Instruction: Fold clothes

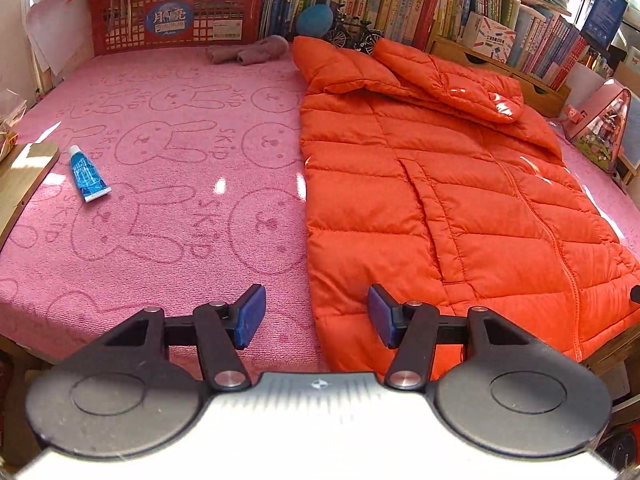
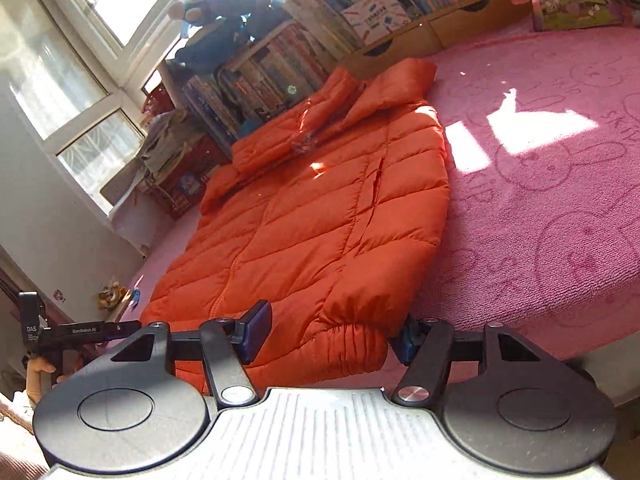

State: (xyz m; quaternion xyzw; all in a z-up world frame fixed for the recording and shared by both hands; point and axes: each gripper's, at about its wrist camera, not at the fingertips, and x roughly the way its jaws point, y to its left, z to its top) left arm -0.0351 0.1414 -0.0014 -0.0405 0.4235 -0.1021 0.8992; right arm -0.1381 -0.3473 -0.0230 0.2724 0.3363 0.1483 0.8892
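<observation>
Quilted orange puffer jacket (image 1: 440, 200) lies flat on the pink rabbit-print terry cover (image 1: 180, 160), ahead and to the right of the left gripper (image 1: 317, 316), whose blue-padded jaws stand spread and empty just short of the jacket's near left hem corner. From the right gripper (image 2: 330, 334), the same jacket (image 2: 320, 220) stretches straight ahead, and its gathered near corner bulges between the spread jaws, with neither pad visibly pressing it. Beyond and left of the left gripper, a small blue-and-white tube (image 1: 89, 174) rests well apart from the jacket.

Left hand-held gripper (image 1: 317, 316) spread wide; right hand-held gripper (image 2: 330, 334) likewise.
</observation>
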